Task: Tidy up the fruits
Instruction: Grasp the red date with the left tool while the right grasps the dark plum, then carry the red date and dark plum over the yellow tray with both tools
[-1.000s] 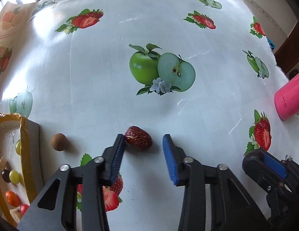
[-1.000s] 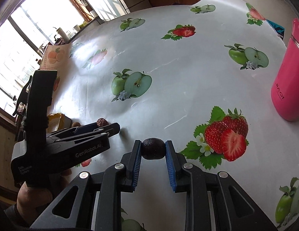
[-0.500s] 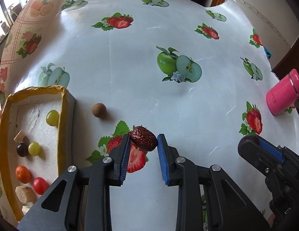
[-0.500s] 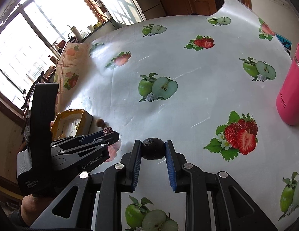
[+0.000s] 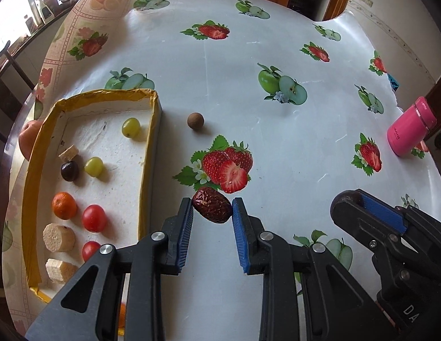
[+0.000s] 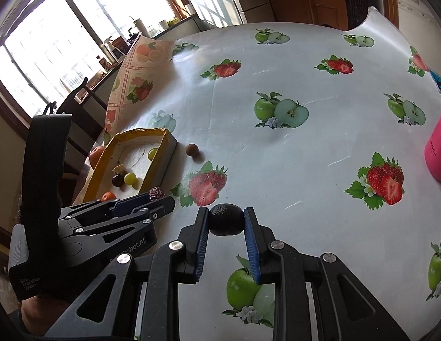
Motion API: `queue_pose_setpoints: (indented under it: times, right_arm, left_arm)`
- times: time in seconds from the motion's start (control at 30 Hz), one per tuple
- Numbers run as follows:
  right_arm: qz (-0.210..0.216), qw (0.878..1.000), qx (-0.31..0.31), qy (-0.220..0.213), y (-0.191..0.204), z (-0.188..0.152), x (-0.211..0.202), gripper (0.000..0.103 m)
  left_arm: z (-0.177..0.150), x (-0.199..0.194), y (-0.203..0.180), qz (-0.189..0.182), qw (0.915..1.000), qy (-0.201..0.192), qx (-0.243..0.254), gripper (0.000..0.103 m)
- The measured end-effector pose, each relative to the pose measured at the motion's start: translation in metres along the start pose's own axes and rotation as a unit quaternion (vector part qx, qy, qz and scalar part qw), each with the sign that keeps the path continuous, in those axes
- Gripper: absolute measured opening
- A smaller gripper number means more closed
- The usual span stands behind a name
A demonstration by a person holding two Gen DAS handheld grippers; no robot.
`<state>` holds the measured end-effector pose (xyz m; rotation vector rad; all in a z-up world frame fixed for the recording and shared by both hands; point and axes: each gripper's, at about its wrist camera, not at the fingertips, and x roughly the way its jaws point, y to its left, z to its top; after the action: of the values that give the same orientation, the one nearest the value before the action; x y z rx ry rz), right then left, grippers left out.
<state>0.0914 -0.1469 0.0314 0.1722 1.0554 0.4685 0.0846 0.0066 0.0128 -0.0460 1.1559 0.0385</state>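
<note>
My left gripper [image 5: 211, 209] is shut on a wrinkled red date [image 5: 211, 208] and holds it above the tablecloth, just right of the yellow-rimmed tray [image 5: 147, 153]. The tray holds green grapes, a dark grape, an orange, cherry tomatoes and pale cut pieces. My right gripper [image 6: 226, 221] is shut on a small dark avocado [image 6: 226, 223], lifted over the table. The left gripper with the date [image 6: 156, 192] also shows in the right wrist view, beside the tray [image 6: 160, 153]. A brown round longan [image 5: 195, 120] lies loose on the cloth right of the tray.
A pink flask [image 5: 409, 126] stands at the table's right edge. An apple-like fruit [image 5: 28, 139] lies outside the tray's left wall. The right gripper [image 5: 371, 213] reaches in at the lower right of the left wrist view. The tablecloth carries printed fruit pictures.
My left gripper closed on the date, lifted it and pulled back toward the tray. My right gripper kept hold of the avocado and rose with it.
</note>
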Motion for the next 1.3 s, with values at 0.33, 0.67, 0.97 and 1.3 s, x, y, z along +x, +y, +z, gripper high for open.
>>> queue_pose_setpoints:
  times: [0.33,0.67,0.97,1.3]
  right_arm:
    - [0.019,0.999,-0.034,0.004,0.034,-0.013,-0.008,0.025]
    - [0.030,0.998,-0.056,0.011,0.058,-0.024,-0.011,0.025]
    - [0.042,0.996,-0.073,0.020,0.074,-0.031,-0.006,0.025]
    - [0.052,0.994,-0.091,0.034,0.093,-0.034,0.006,0.025]
  left_arm:
    - [-0.020,-0.026,0.026,0.014,0.9995,-0.014,-0.024,0.025]
    - [-0.034,-0.038,0.049,0.025,0.9985,-0.017,-0.045,0.025]
    - [-0.048,-0.041,0.070,0.037,0.9974,-0.015,-0.061,0.025]
    - [-0.054,-0.037,0.094,0.045,0.9955,-0.008,-0.084,0.025]
